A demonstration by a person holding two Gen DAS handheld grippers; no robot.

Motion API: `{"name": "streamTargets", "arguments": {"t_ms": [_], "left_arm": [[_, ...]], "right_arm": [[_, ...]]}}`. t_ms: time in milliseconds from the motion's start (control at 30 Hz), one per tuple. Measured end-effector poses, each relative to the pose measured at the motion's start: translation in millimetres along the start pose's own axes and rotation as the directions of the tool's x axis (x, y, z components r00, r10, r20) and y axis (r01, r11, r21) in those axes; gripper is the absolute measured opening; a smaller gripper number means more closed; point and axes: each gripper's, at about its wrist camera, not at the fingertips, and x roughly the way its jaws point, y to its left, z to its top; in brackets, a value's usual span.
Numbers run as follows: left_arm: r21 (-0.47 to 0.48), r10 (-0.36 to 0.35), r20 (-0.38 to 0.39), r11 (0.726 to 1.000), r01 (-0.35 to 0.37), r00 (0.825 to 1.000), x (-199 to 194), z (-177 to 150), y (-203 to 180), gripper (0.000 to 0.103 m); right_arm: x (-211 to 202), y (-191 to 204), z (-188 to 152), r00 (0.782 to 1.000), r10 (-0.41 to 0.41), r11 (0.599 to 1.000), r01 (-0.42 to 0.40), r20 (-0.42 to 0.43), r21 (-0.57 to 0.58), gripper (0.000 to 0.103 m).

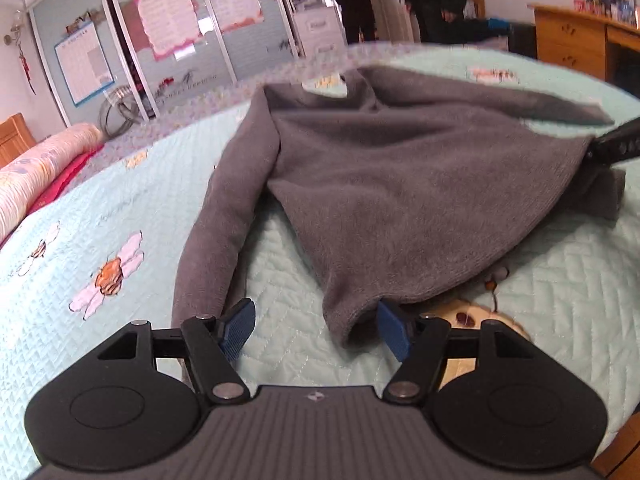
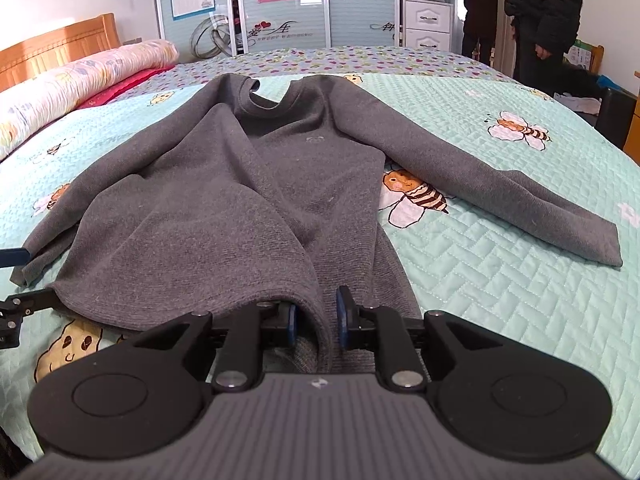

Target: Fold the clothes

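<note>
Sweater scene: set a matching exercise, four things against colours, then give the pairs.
Things:
1. sweater
2. quilt
3. headboard
4. gripper pads

Colours:
A. blue
B. grey
C. orange wood
D. mint green with bees

Pairs: 1-B, 2-D, 3-C, 4-A

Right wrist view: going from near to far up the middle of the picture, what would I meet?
Right gripper → folded hem of the grey sweater → sweater collar → heart-patterned bedspread strip → wardrobe doors.
</note>
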Motion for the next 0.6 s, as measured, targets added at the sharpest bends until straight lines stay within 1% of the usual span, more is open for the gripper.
{"name": "streamTargets", "arguments": {"t_ms": [33,100,233,267,300,333,367,400,500,533,567,600], "left_arm": [[0.016,0.000,-0.018,1.000,0.001,1.000,3,0,-3,0.070],[0.029,0.011,-0.022,1.000,-0.011,1.000,4,-1,-7,0.070],[-0.009,0.030,0.007,1.000,-0.030,1.000,12,3,-4,0.070],[-0.020,0.036,0.014,0.999,-0.036,0.999,16,4,-4,0.066],[-0.047,0.017,0.018,0.999,-0.016,1.000,19,8,0,0.053],[-0.081,-0.011,0.022,0.997,0.013,1.000,21,12,3,0.043],[-0.121,-0.024,0.037,0.992,0.028,0.999,19,18,9,0.020],[-0.164,-0.032,0.056,0.986,0.041,0.998,14,24,16,0.008],[-0.288,-0.050,0.115,0.954,0.081,0.992,0,43,35,0.007],[-0.336,-0.043,0.151,0.937,0.092,0.988,-14,49,45,0.007],[-0.386,-0.030,0.191,0.917,0.103,0.981,-32,55,57,0.007],[-0.411,-0.003,0.217,0.907,0.095,0.976,-49,58,66,0.006]], "right_arm": [[0,0,0,1.000,-0.002,1.000,0.002,0.001,0.002,0.022],[1,-2,0,1.000,-0.006,1.000,0.006,0.003,0.007,0.025],[-1,-3,-3,1.000,0.000,1.000,-0.001,0.010,0.019,0.027],[-1,-3,-3,1.000,0.000,1.000,0.000,0.011,0.021,0.027],[-1,-3,-4,1.000,-0.001,1.000,0.000,0.012,0.024,0.027],[-1,-3,-4,1.000,-0.001,1.000,0.001,0.013,0.026,0.028],[-2,-2,-3,1.000,-0.001,1.000,0.000,0.014,0.029,0.028],[-2,-2,-3,1.000,0.001,1.000,-0.001,0.015,0.030,0.028],[-4,-3,2,1.000,0.017,0.999,-0.018,0.018,0.031,0.026],[-5,-4,4,0.999,0.029,0.999,-0.030,0.021,0.035,0.021],[-9,-6,6,0.998,0.059,0.997,-0.060,0.030,0.049,0.018],[-12,-7,8,0.995,0.088,0.994,-0.090,0.039,0.063,0.015]]}}
